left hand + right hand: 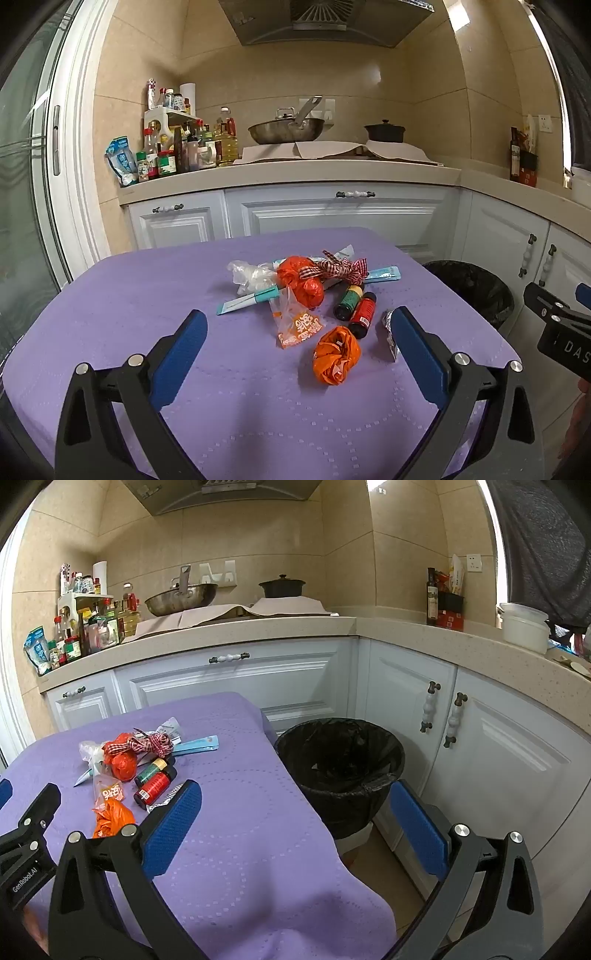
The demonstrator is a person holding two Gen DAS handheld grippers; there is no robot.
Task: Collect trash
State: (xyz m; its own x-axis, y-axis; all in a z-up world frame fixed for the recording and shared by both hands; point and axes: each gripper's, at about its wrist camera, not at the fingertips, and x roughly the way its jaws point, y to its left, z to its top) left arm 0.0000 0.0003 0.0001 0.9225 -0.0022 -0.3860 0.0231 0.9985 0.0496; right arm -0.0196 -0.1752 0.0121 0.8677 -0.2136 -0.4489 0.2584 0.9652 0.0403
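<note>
Left wrist: left gripper (297,326) fingers wide, empty, above purple-covered desk (110,314). Trash pile (303,291) mid-desk (orange bags, two small bottles, ribbon, wrappers); foil scrap (388,326), probably wrapper, beside right finger.
Right wrist: right gripper (295,801) fingers wide, empty. Black-lined bin (340,760) just beside desk edge.

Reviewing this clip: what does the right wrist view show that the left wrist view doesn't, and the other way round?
Only the right wrist view shows the whole black-lined round trash bin, seemingly empty, on the floor beside the table, and the stacked white plastic tubs on the counter.

Only the left wrist view shows the glass sliding door and the full crumpled orange plastic bag.

Both show the purple tablecloth, the red-labelled small bottle, the green-labelled small bottle, the red-and-white checked ribbon, and each open tool: left tool, right tool.
</note>
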